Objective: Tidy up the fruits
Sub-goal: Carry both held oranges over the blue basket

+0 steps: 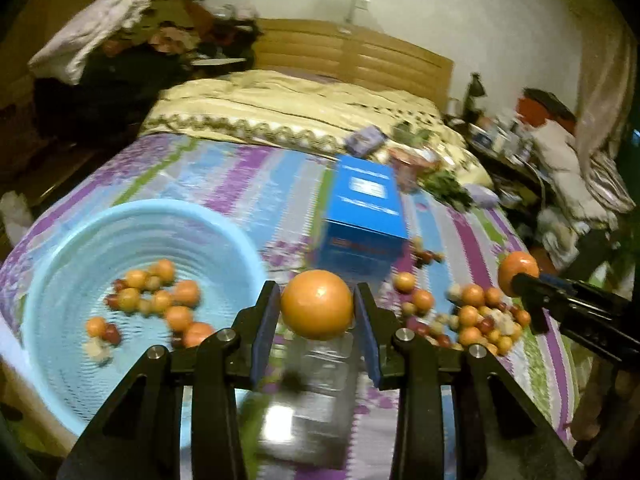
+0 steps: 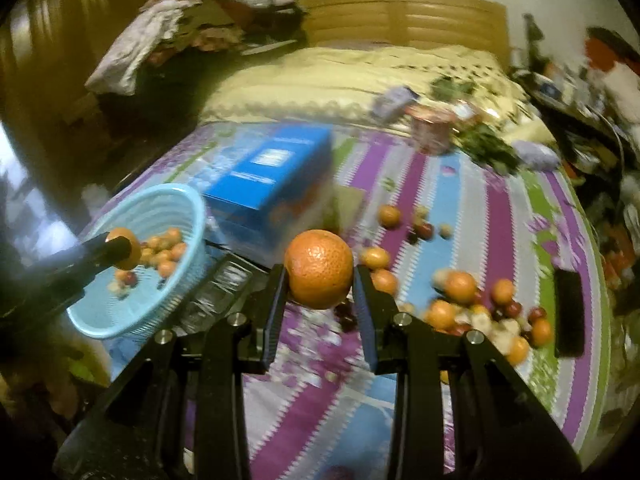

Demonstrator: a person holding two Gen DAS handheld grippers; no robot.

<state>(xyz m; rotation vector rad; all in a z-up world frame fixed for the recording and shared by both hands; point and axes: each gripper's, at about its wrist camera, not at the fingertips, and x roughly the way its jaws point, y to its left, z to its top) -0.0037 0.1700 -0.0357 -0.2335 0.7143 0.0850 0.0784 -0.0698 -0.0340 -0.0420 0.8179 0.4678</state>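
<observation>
My left gripper [image 1: 317, 304] is shut on an orange [image 1: 317, 305], held above the striped bedspread beside the light blue basket [image 1: 52, 264]. Several oranges and small red fruits [image 1: 160, 300] lie inside that basket. My right gripper [image 2: 320, 276] is shut on a second orange [image 2: 320, 274], also raised off the bed. A pile of oranges and red fruits [image 2: 480, 312] lies loose on the spread to the right. Each gripper shows in the other's view with its orange: the right one [image 1: 518, 278] at right, the left one [image 2: 126, 254] over the basket [image 2: 160, 208].
A blue carton [image 1: 362, 216] lies on the bed behind the fruit. A clear plastic box [image 1: 312, 392] sits under my left gripper. A black phone [image 2: 568, 312] rests near the right edge. A folded quilt [image 1: 288, 108], headboard and clutter fill the far end.
</observation>
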